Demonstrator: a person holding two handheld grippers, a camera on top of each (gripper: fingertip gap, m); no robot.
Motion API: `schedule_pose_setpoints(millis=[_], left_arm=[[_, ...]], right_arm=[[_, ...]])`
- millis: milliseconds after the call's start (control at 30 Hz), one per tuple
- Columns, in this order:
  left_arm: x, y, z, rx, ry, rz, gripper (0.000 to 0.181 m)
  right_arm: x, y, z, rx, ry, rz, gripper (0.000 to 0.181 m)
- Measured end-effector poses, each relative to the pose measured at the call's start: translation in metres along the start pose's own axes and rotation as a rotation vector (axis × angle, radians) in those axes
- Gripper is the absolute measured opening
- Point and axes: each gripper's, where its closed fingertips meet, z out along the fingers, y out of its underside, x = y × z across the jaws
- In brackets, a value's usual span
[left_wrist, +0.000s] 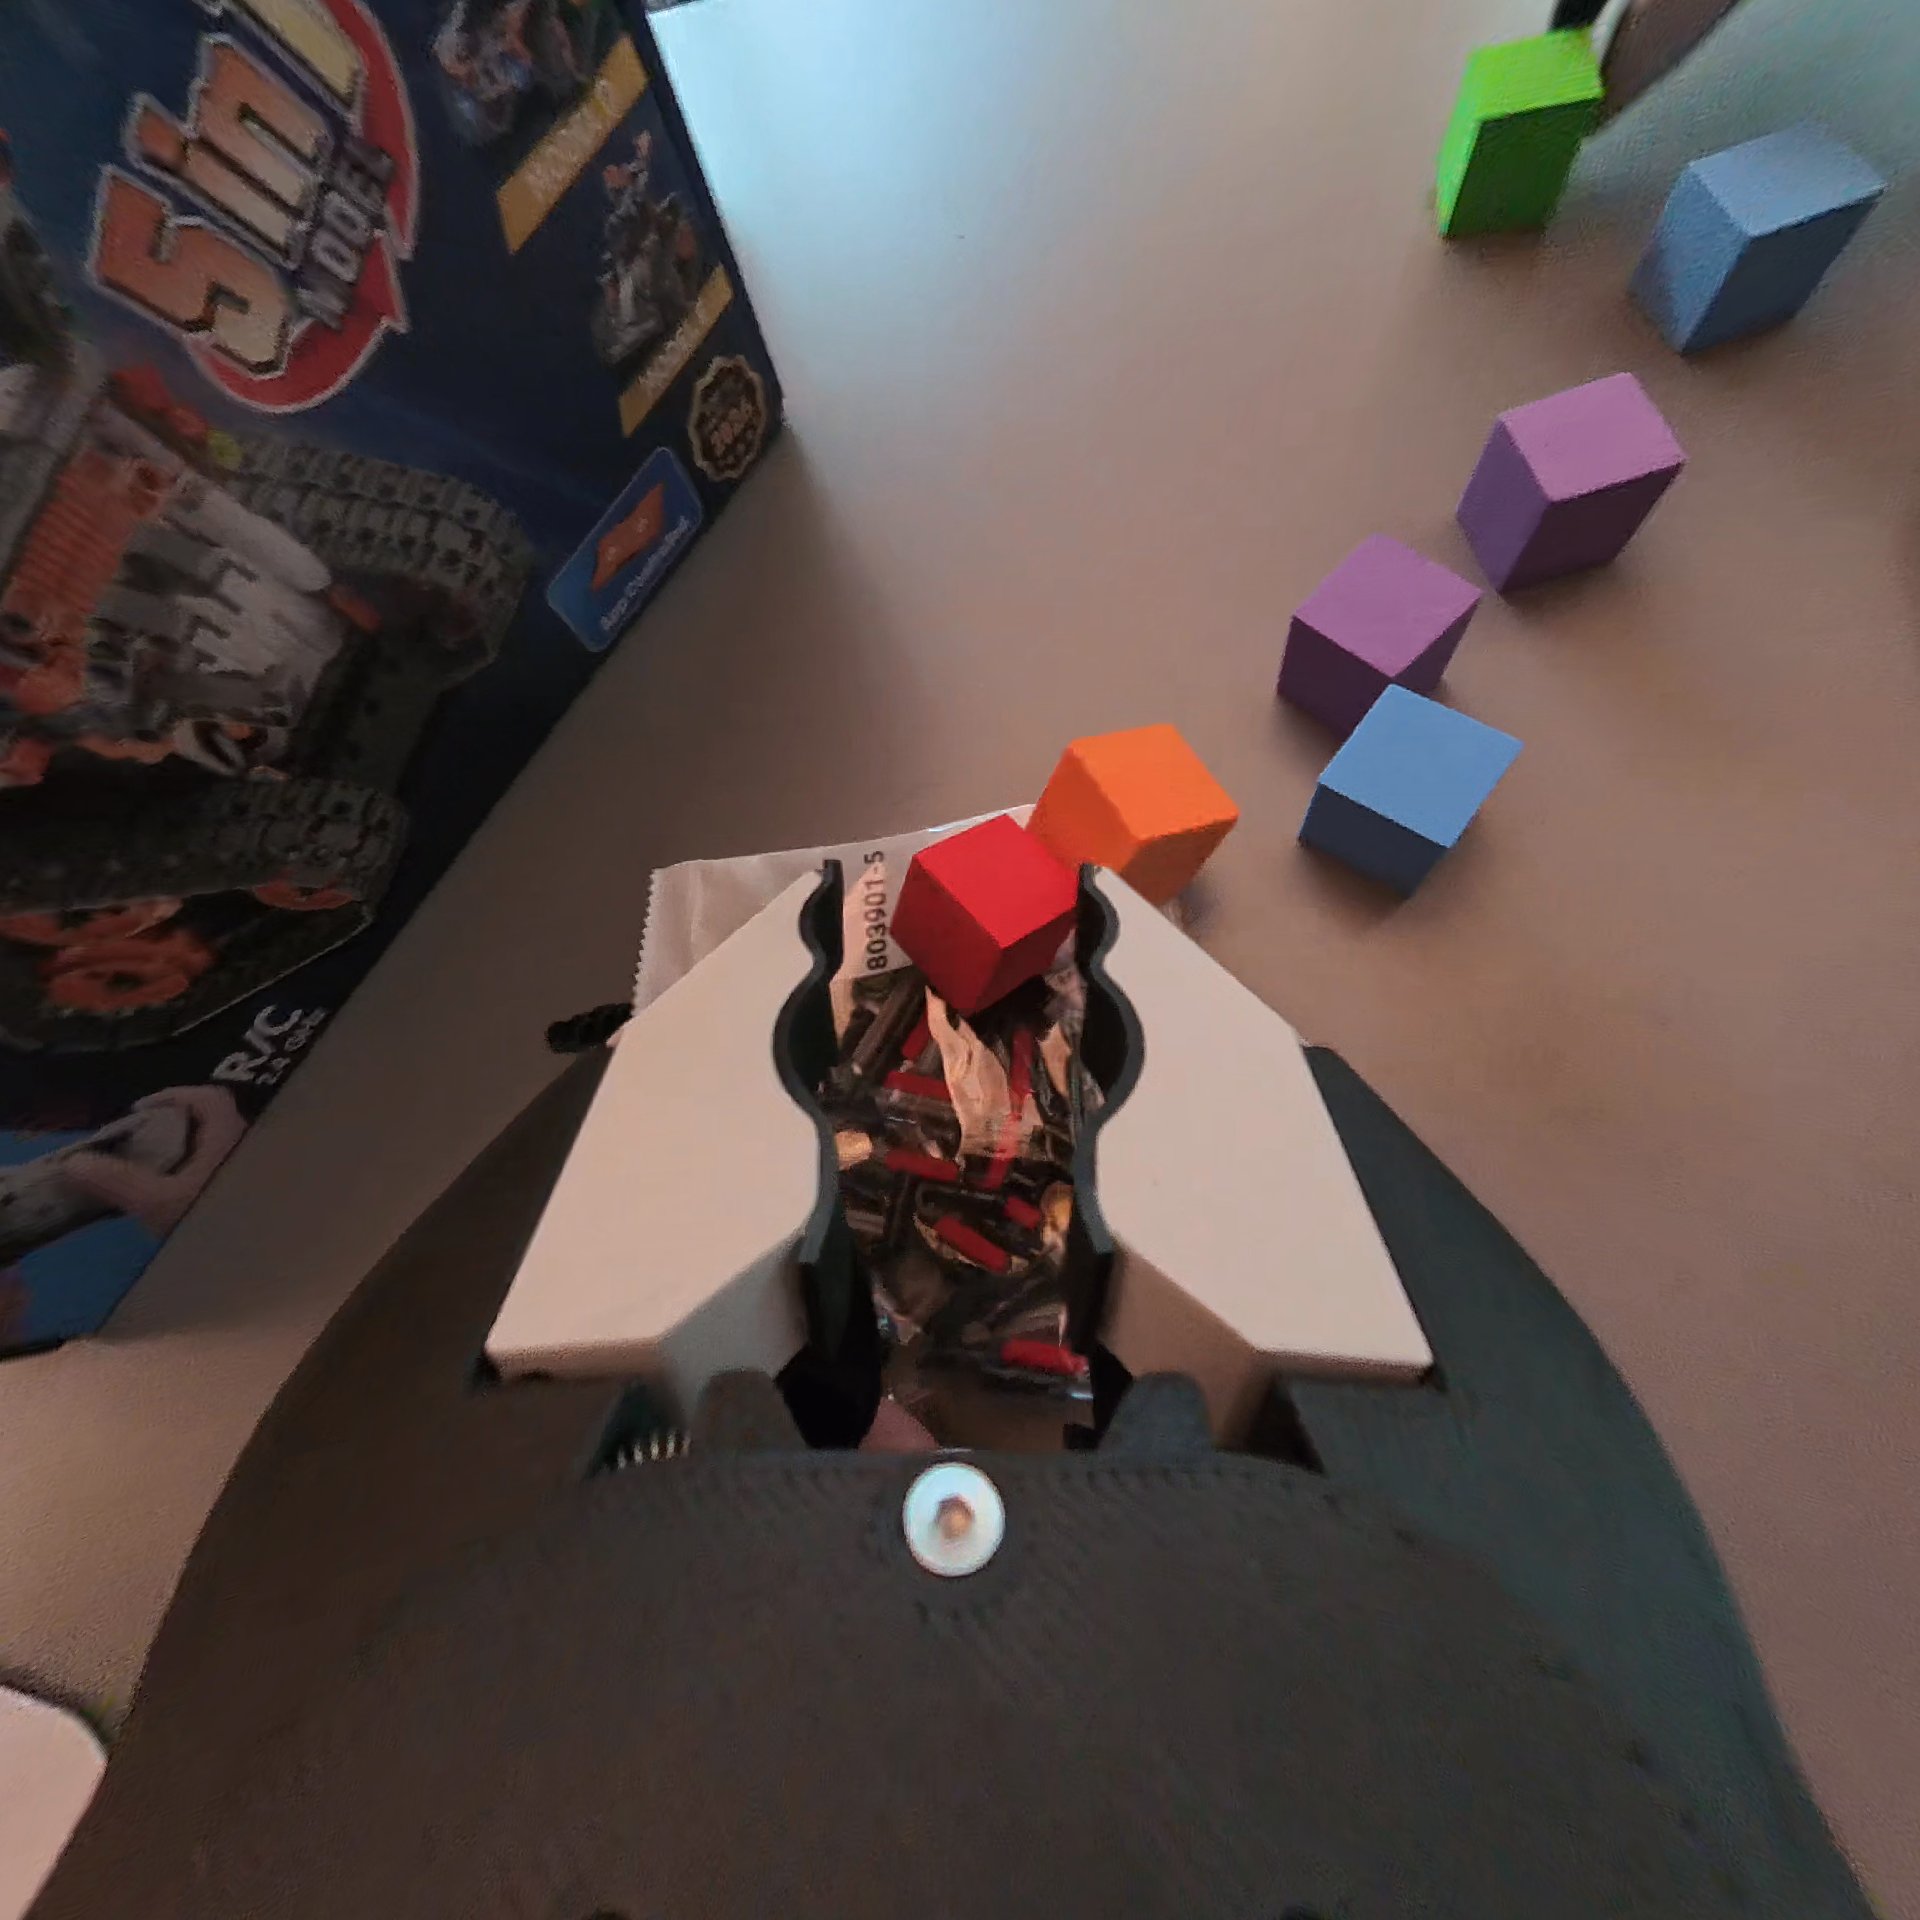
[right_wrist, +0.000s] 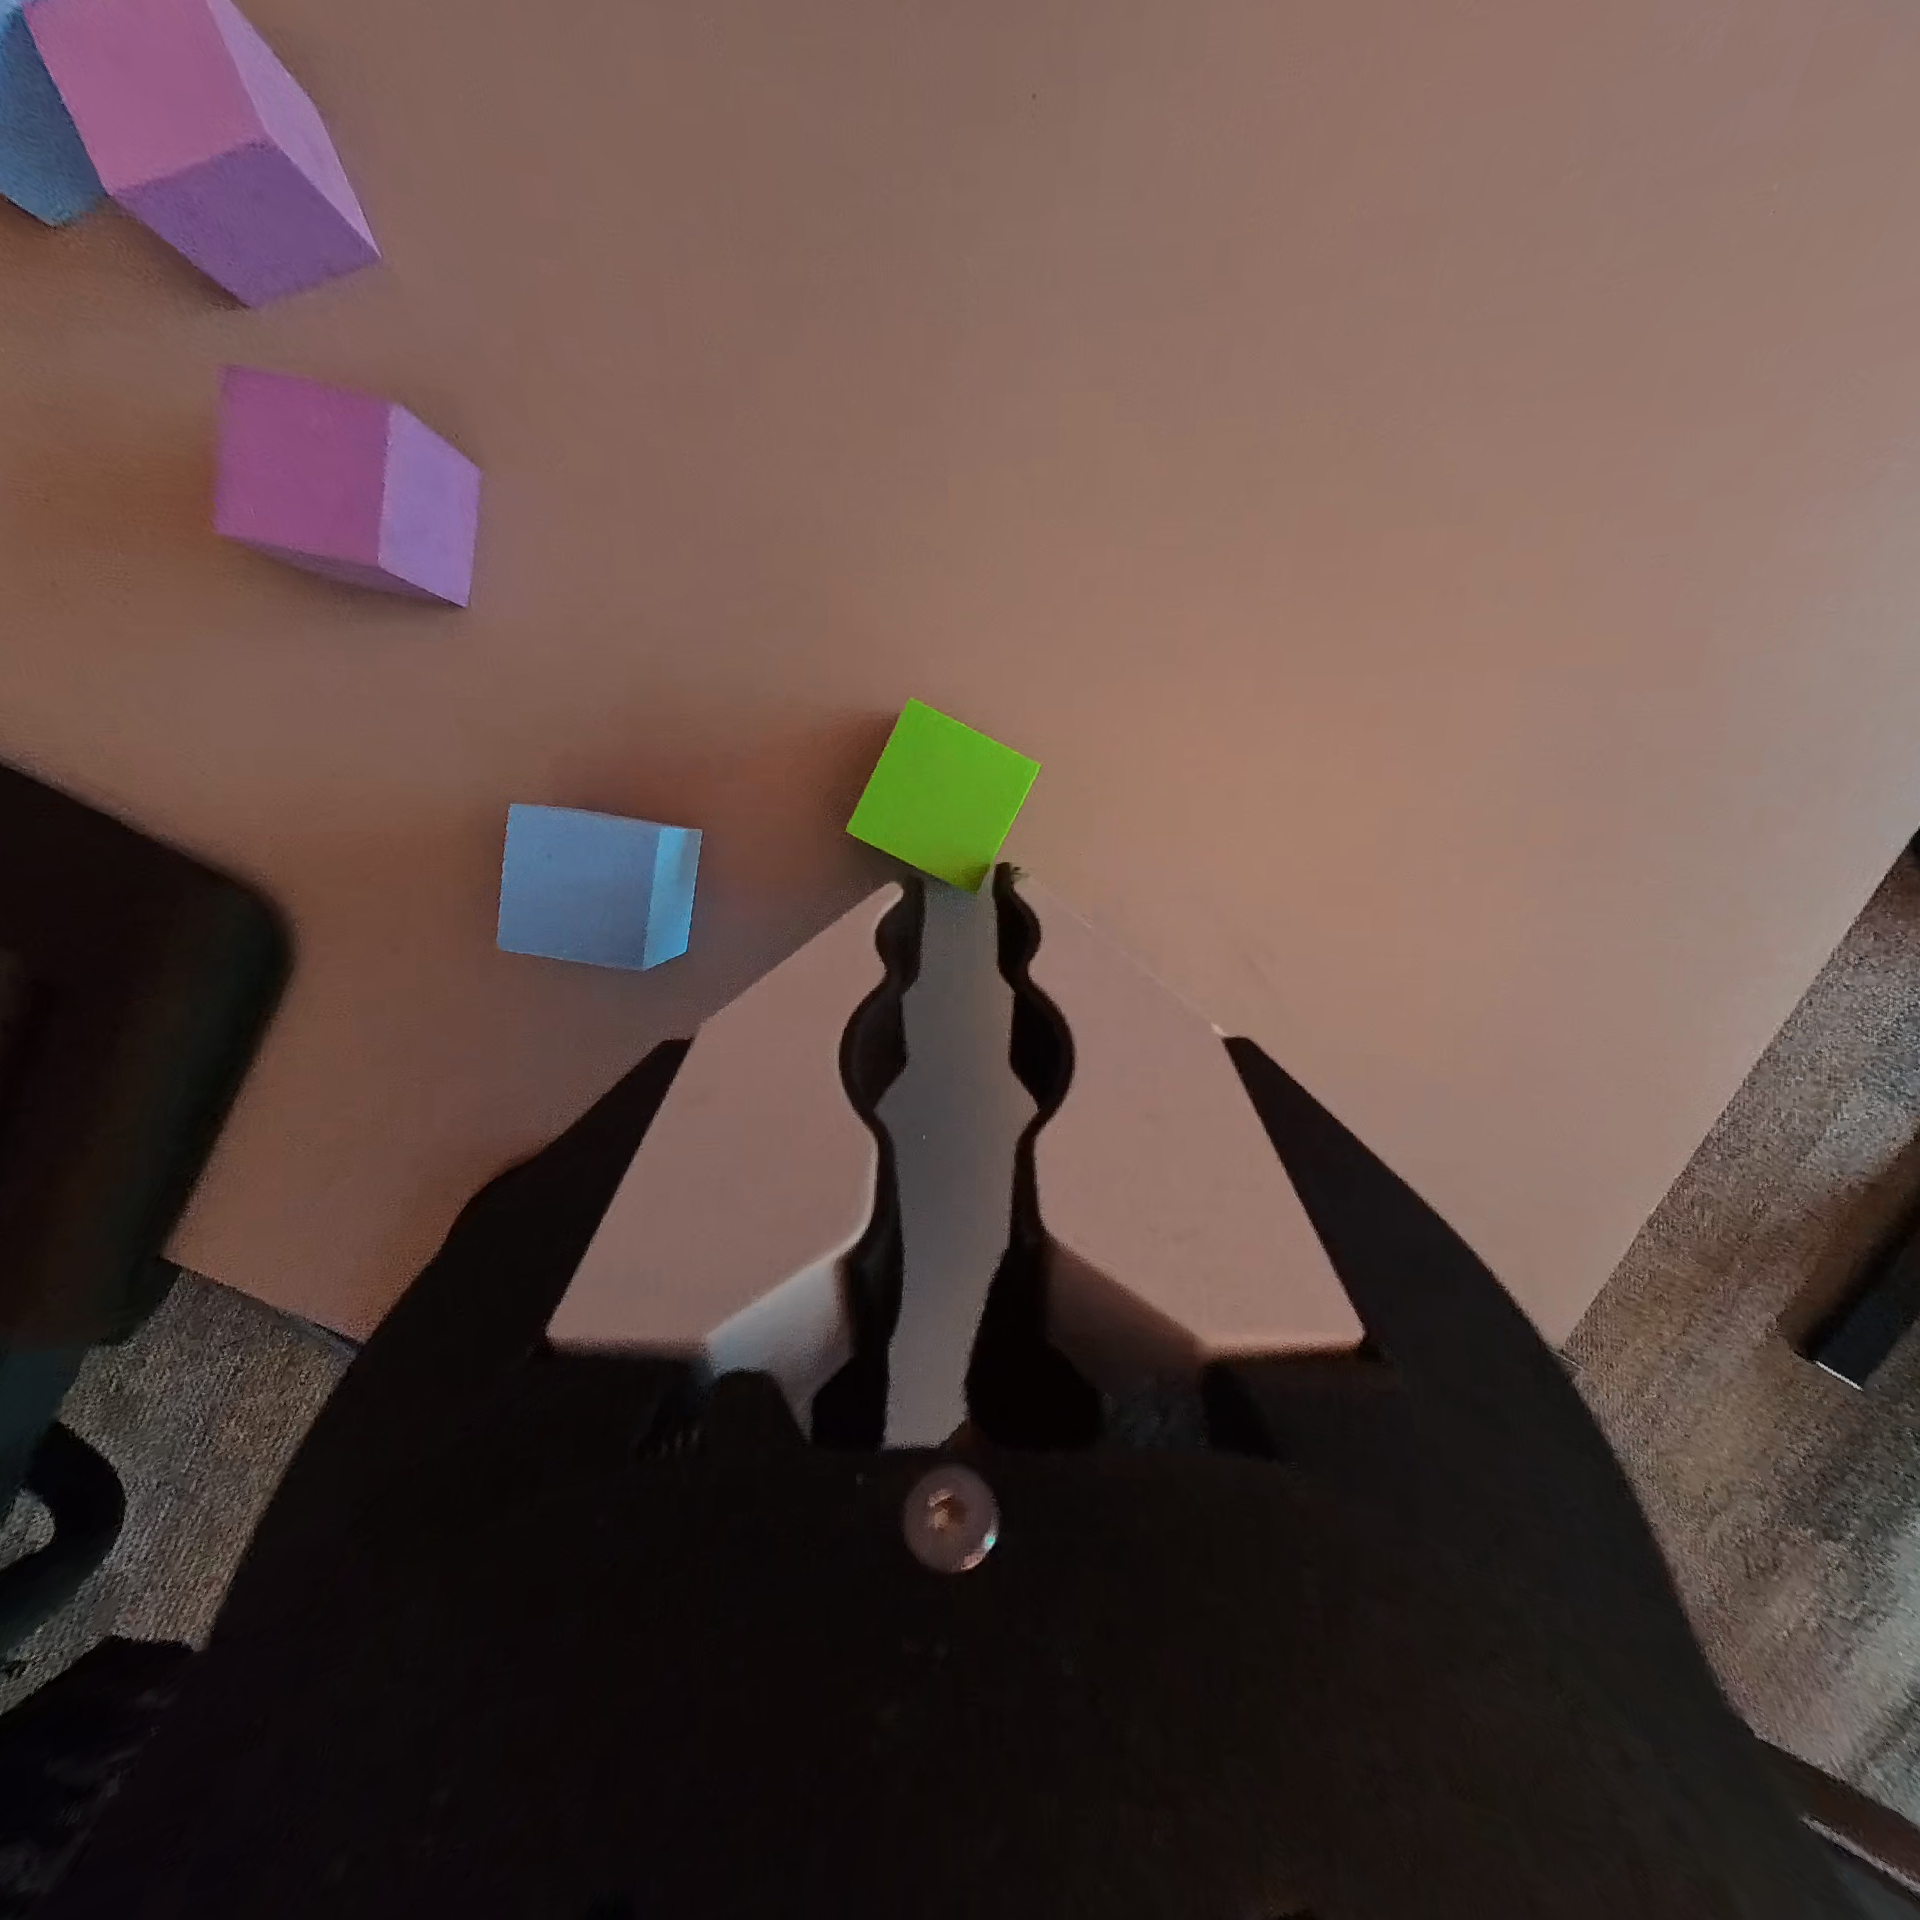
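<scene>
Left tool (left_wrist: 958, 883): jaws at a moderate gap, clamping nothing. Through the gap shows a clear bag (left_wrist: 956, 1174) of small black and red parts lying on the bench (left_wrist: 1039, 416). The red cube (left_wrist: 982, 909) sits tilted at the bag's far end, right between the tips. A strip of bag shows between it and the left finger. On the right side I cannot tell whether cube and finger touch. Judgement: the cube looks light, rigid and matte-painted, so it should grip well across two flat opposite faces. It stands corner-on to the jaws, so a pinch on the edges may twist it out, and the crinkly bag under it is a soft, slippery seat. The orange cube (left_wrist: 1138, 805) is just beyond at 1 o'clock, close to or touching the red one. The near blue cube (left_wrist: 1413, 784) lies at 2 o'clock, against the near purple cube (left_wrist: 1371, 629). The far purple cube (left_wrist: 1569, 478), far blue cube (left_wrist: 1756, 234) and green cube (left_wrist: 1512, 130) follow toward 1 o'clock. A printed toy box (left_wrist: 312, 520) lies at 10 o'clock. Right tool (right_wrist: 956, 883): jaws narrow, a thin slot with only bench seen through it, holding nothing. The green cube (right_wrist: 943, 795) lies just past the tips at 12 o'clock, its near corner at the slot. The far blue cube (right_wrist: 592, 883) is at 9 o'clock, with purple cubes farther off at 10. Carpet (right_wrist: 1766, 1247) shows past the bench edge at 4 o'clock.
</scene>
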Motion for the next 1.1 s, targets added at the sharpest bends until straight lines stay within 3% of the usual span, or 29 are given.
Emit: schedule_pose_setpoints(millis=[233,400,600,700,867,1100], left_arm=[[0.017,0.012,0.006,-0.051,0.092,0.015,0.037],[0.016,0.012,0.008,-0.066,0.05,0.05,0.028],[-0.008,0.001,-0.022,-0.046,-0.032,0.018,0.027],[-0.019,0.014,-0.036,-0.097,-0.053,-0.015,0.028],[-0.022,0.05,-0.033,-0.218,-0.079,-0.032,0.027],[-0.004,0.048,-0.026,-0.201,-0.023,-0.055,0.027]], right_arm=[[-0.005,-0.02,-0.012,0.098,0.013,-0.03,0.029],[-0.01,-0.032,-0.006,0.084,0.026,-0.059,0.03],[-0.013,-0.036,0.001,0.107,0.024,-0.051,0.03],[-0.013,-0.036,0.001,0.112,0.03,-0.049,0.032],[-0.014,-0.033,0.004,0.08,0.034,-0.061,0.033],[-0.018,-0.033,0.004,0.09,0.028,-0.061,0.034]])
